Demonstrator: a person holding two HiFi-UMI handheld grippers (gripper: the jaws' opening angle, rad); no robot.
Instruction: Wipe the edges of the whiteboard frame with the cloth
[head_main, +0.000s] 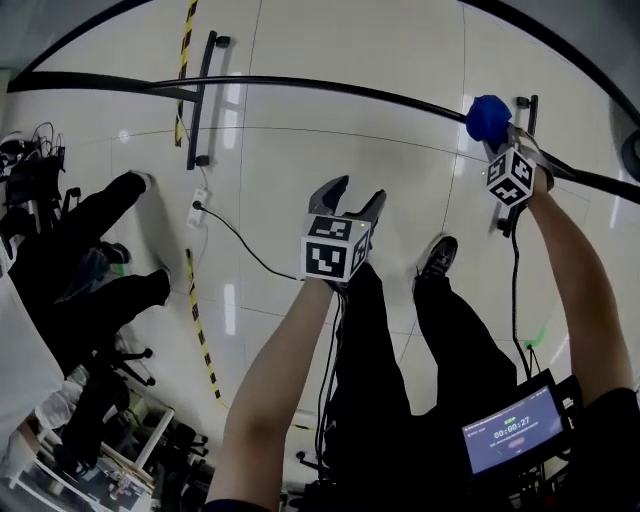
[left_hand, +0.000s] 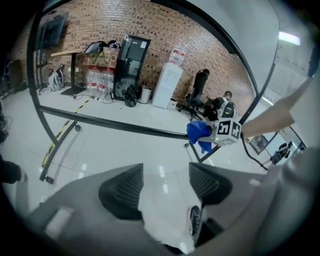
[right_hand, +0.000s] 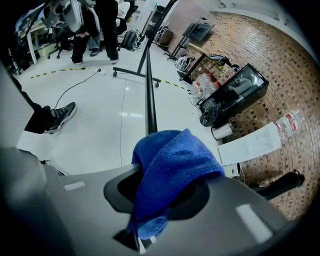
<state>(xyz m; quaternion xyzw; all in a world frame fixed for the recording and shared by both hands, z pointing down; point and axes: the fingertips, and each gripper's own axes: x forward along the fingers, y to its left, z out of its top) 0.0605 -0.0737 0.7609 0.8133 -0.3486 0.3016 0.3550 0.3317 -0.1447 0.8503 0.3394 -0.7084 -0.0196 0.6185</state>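
In the head view, your right claw (head_main: 497, 138) is pinching the blue microfibre cloth (head_main: 488, 117) and seems to be resting it on the thin black bar of the whiteboard frame (head_main: 300, 84), towards the bar's right end. Your left claw (head_main: 352, 200) is hanging over the glossy white tiled floor (head_main: 330, 150), nearer to you than the bar, and is touching nothing.

In the left gripper view, that claw's jaws are standing well apart with only floor showing between them. The cloth (left_hand: 199, 134) is sitting at the far right on the bar (left_hand: 110, 124).

In the right gripper view, the jaws are gripping a fold of the cloth (right_hand: 170, 160) through a narrow gap. The wad is bulging out over them, and the bar (right_hand: 149, 100) is running away beyond it.

The wipe looks to be under way. You are best off dragging the wad straight along the bar with even pressure, letting the cloth wrap the edge. The hard jaws should be riding clear of the frame.
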